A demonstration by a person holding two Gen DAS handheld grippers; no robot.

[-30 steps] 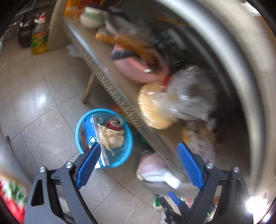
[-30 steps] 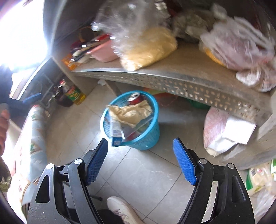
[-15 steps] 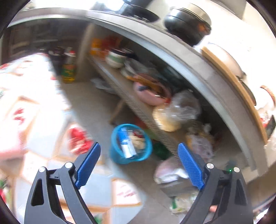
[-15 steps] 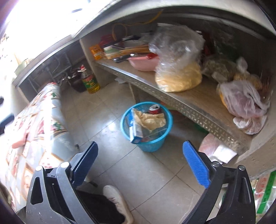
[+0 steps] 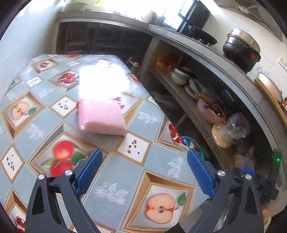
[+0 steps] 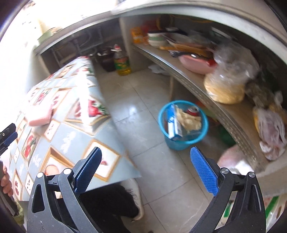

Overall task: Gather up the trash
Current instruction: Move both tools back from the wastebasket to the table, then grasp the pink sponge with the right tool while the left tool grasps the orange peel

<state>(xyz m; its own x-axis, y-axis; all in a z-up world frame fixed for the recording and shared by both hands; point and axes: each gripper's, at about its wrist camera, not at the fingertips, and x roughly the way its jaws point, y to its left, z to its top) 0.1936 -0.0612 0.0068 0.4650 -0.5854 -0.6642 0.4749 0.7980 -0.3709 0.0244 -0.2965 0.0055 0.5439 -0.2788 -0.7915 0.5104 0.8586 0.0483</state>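
Both my views have swung up from the shelf and floor since a second ago; my left now looks across the bench (image 5: 111, 164), its fruit-print cloth filling the frame. Under the grey counter (image 6: 179, 10) runs a metal shelf (image 6: 224, 111) crowded with a pink basin (image 6: 195, 63), bowls and plastic bags. On the tiled floor (image 6: 143, 114), just in front of that shelf, stands the blue trash basket (image 6: 181, 143), holding a crumpled paper, a red can (image 6: 192, 110) and a blue-and-white carton. A pink checked cloth (image 5: 100, 118) lies folded on the bench. My left tongs (image 5: 143, 170) hang spread wide above the bench, gripping nothing. My right tongs (image 6: 146, 168) are fully apart over the floor, empty, my shoe (image 6: 136, 197) below them.
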